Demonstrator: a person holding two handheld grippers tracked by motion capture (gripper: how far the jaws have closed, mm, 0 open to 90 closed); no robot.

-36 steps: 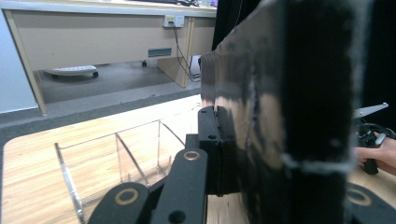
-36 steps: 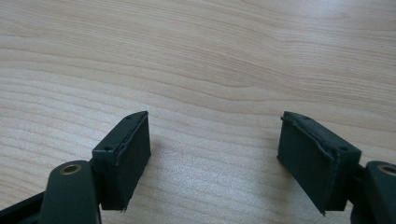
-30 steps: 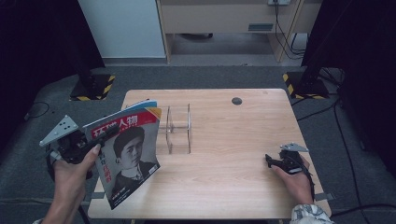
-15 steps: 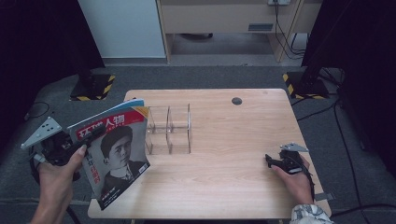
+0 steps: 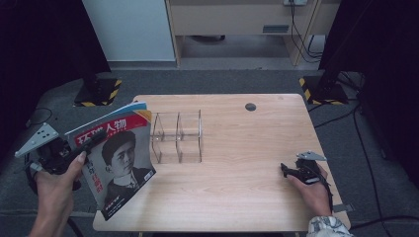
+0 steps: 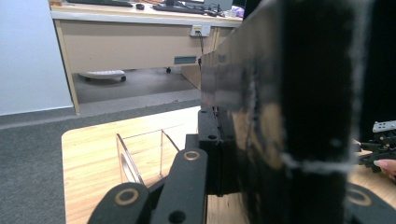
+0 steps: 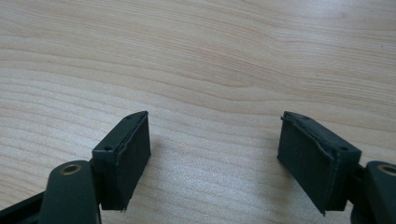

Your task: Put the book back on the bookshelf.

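The left gripper (image 5: 74, 154), held in a hand off the table's near-left corner, is pinching the edge of a red-and-white magazine with a portrait cover (image 5: 116, 160), which stands nearly upright and overhangs the light wooden table (image 5: 257, 148) at its left edge. In the left gripper view the magazine (image 6: 299, 116) sits blurred against the jaws. Just right of it stands a clear acrylic divider rack (image 5: 177, 136). The right gripper (image 5: 291, 170) rests low over the table's near-right area, its jaws spread wide over bare wood, holding nothing.
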